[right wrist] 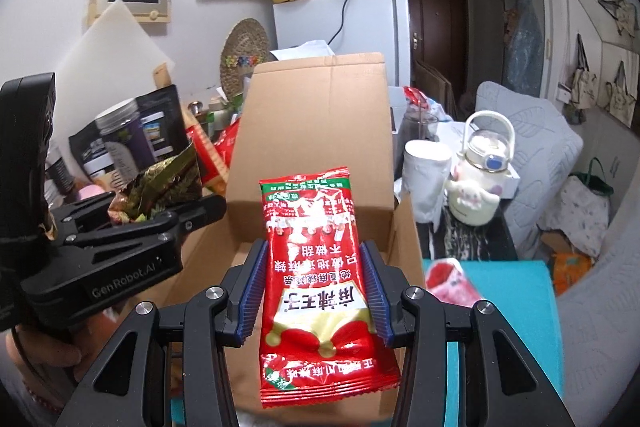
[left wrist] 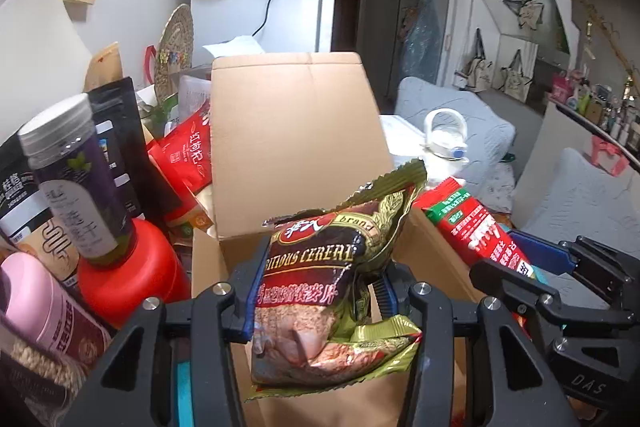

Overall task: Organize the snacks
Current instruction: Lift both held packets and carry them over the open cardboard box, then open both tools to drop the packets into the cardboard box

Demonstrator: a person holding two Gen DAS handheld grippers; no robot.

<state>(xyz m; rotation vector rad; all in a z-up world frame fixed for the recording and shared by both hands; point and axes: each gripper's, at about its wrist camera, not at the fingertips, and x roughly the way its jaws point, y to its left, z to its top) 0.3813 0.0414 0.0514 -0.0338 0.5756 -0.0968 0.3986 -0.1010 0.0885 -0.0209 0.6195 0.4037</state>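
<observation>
My left gripper (left wrist: 320, 287) is shut on a green and brown cereal packet (left wrist: 320, 291) and holds it over the open cardboard box (left wrist: 292, 131). My right gripper (right wrist: 316, 291) is shut on a red snack packet (right wrist: 320, 291) and holds it over the same box (right wrist: 316, 123). In the left wrist view the red packet (left wrist: 476, 227) and right gripper show at the right. In the right wrist view the left gripper (right wrist: 160, 219) with the cereal packet (right wrist: 164, 183) shows at the left. The box's rear flap stands upright.
Left of the box stand a purple-labelled jar (left wrist: 80, 179) on a red container (left wrist: 128, 275), a pink tub (left wrist: 44, 311), dark pouches and a red bag (left wrist: 188, 151). A white cup (right wrist: 424, 179) and cream bottle (right wrist: 476, 179) stand at the right. A teal surface (right wrist: 508, 303) lies beside the box.
</observation>
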